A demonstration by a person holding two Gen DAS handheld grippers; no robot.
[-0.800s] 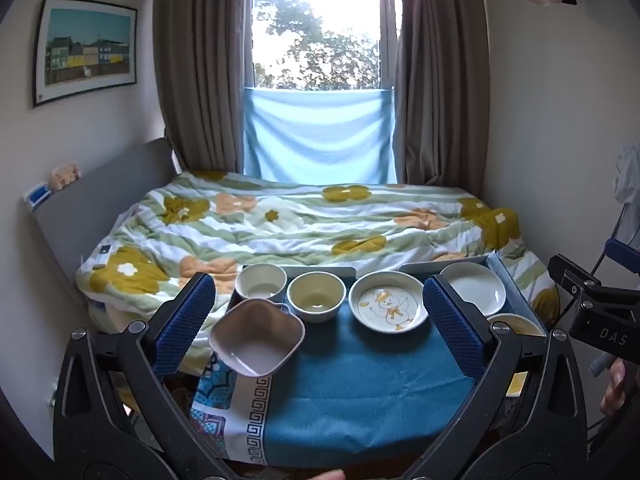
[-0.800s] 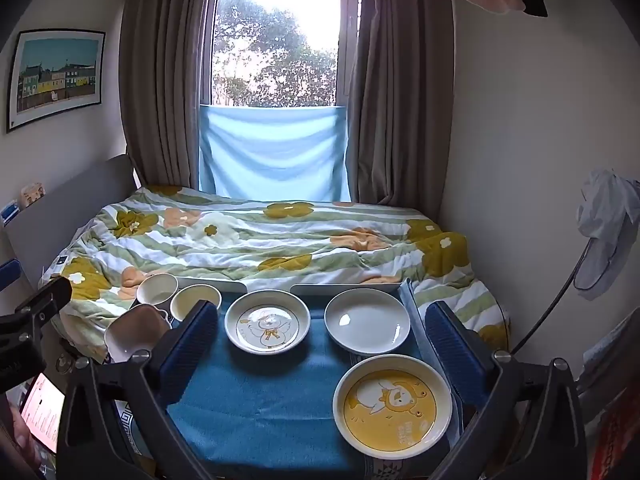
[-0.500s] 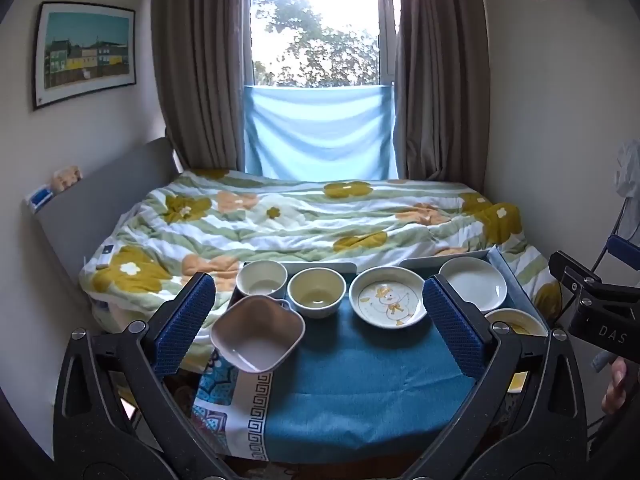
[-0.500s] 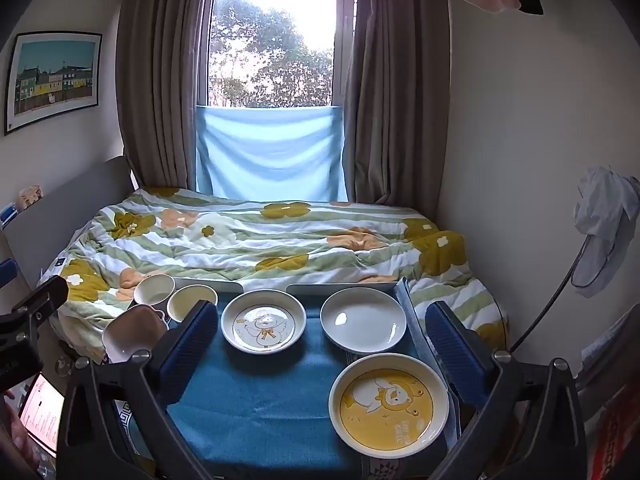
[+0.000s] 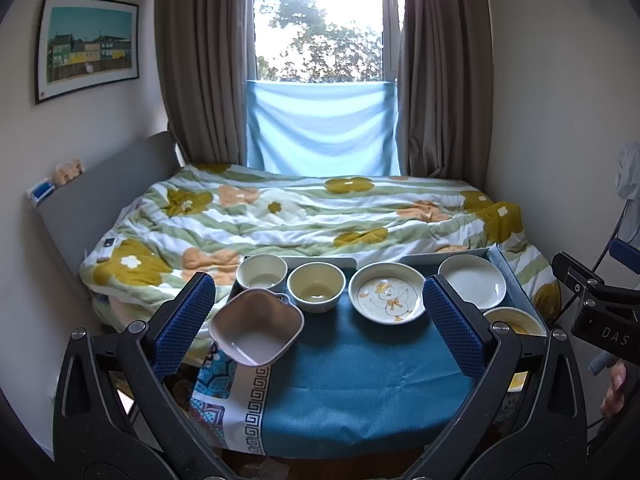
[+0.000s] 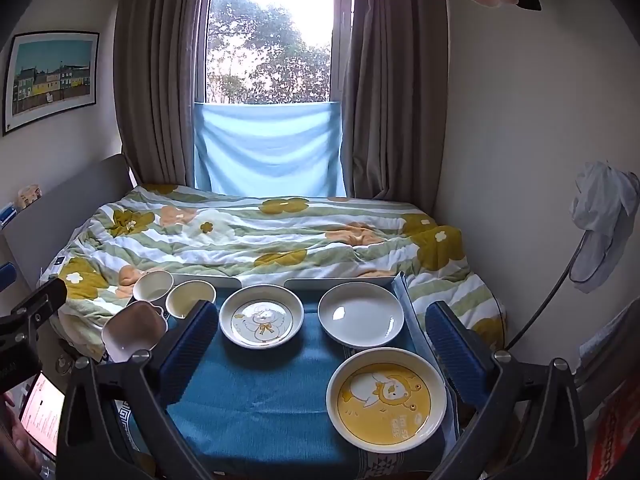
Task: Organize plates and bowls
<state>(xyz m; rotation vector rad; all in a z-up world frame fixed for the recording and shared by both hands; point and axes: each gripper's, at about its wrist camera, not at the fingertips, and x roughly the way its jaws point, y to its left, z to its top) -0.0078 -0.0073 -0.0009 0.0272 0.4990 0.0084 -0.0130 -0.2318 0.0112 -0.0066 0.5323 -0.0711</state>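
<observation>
A small table under a blue cloth [image 5: 360, 372] holds all the dishes. At its left stand a pink square bowl [image 5: 256, 326], a white bowl [image 5: 261, 272] and a cream bowl [image 5: 316, 286]. A duck-print plate [image 5: 386, 293] and a plain white plate [image 5: 472, 280] lie further right. A yellow bear-print plate [image 6: 386, 400] lies at the near right. My left gripper [image 5: 317, 280] hovers open before the bowls. My right gripper [image 6: 321, 310] hovers open above the yellow plate and the white plate [image 6: 361, 314]. Neither touches a dish.
A bed with a flowered quilt [image 5: 304, 216] lies right behind the table, below a curtained window. A wall runs close on the right. A lit phone [image 6: 40, 412] sits low at the left. A hand [image 5: 614, 388] shows at the right edge.
Both views have drifted only slightly. The dishes stay where they were and both pairs of jaws stay wide.
</observation>
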